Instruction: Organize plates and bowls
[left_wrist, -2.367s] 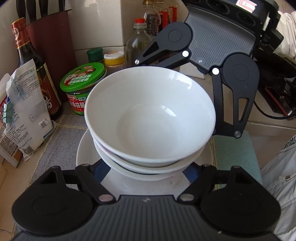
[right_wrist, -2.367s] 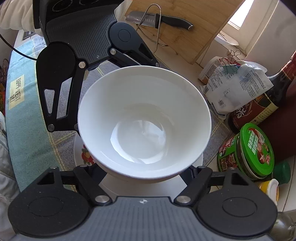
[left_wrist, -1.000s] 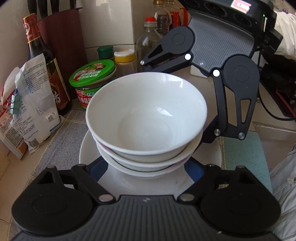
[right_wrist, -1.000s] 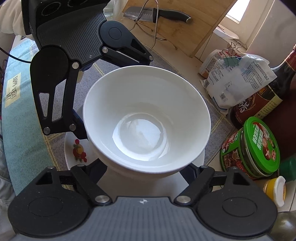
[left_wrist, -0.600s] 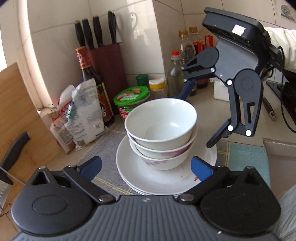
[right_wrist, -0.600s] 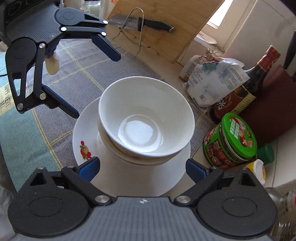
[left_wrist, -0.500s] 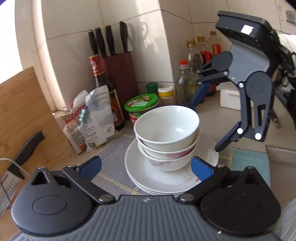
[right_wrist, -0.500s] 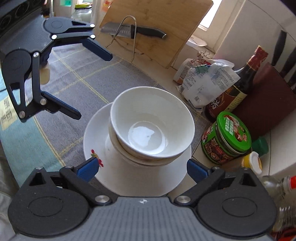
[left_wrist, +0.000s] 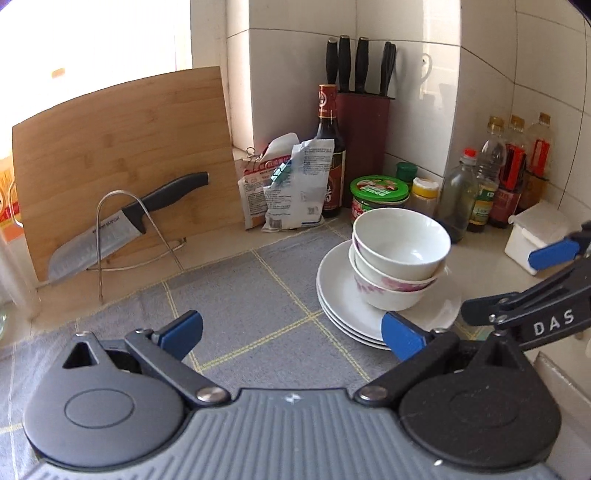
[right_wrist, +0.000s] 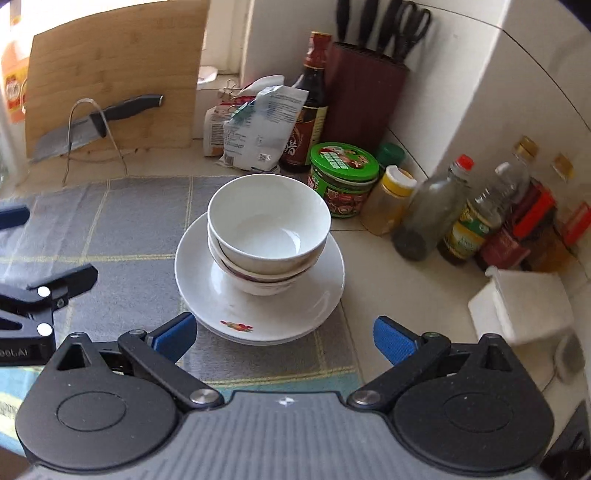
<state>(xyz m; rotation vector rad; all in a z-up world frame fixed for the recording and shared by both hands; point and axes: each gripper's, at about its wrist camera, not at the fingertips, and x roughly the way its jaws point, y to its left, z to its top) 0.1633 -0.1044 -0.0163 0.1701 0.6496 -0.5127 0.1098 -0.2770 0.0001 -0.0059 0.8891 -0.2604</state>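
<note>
Bowls sit nested, plain white one on top of a flower-patterned one, on the stack of white plates; whole pile rests on the right part of the grey checked mat, just in front of the green-lidded jar and the condiment bottles.

Right gripper: jaws spread wide, nothing between them, blue pads clear of the near rim of the plates. Pile is dead ahead of it and below, roughly centred between the pads.

Left gripper: jaws also spread wide and empty. From its view the pile lies off to the right, with the right pad overlapping the near plate edge in frame; I can't tell if it touches. Straight ahead of it is only bare mat, then the knife on its wire stand against the bamboo cutting board.

Judgement: pile looks done, nothing loose in view. If it needs another move, the right gripper is the better lined up; the left would have to swing right first. No long axis to worry about, everything is round.
</note>
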